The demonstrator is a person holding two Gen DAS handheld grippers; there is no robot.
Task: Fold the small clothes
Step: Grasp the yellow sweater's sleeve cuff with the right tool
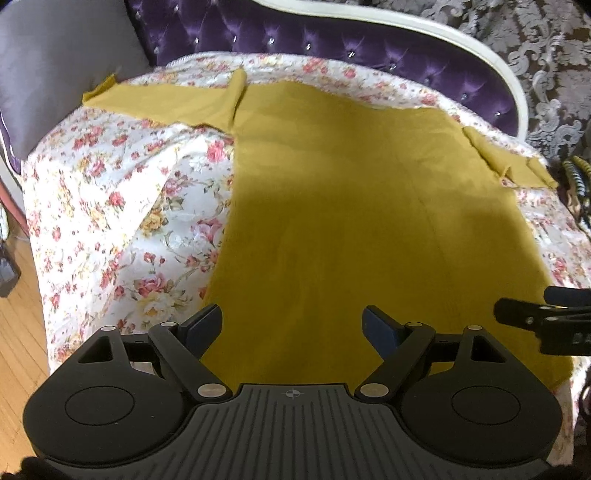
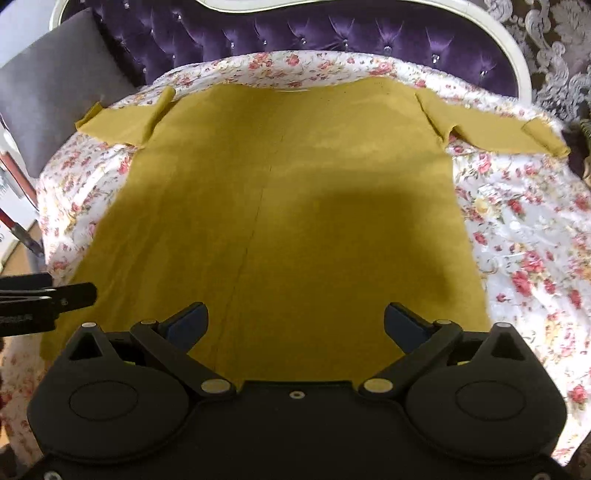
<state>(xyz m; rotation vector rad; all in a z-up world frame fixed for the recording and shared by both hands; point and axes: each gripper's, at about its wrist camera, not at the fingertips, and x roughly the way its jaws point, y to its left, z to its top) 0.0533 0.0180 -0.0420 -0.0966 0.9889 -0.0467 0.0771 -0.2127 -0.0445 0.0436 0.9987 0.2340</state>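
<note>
Both grippers, left [image 1: 293,323] and right [image 2: 294,321], hang spread wide and empty over the near hem of the shirt [image 2: 280,206], which lies flat on the floral sheet [image 2: 524,236]. Grab too deep and you'd probably snag the sheet along with the hem, dragging the whole layout crooked.

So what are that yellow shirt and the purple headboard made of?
The yellow shirt looks like soft matte knit, cotton perhaps: no shine, limp flat drape. The purple headboard looks like satin or velvet upholstery: glossy highlights, button tufting.
</note>
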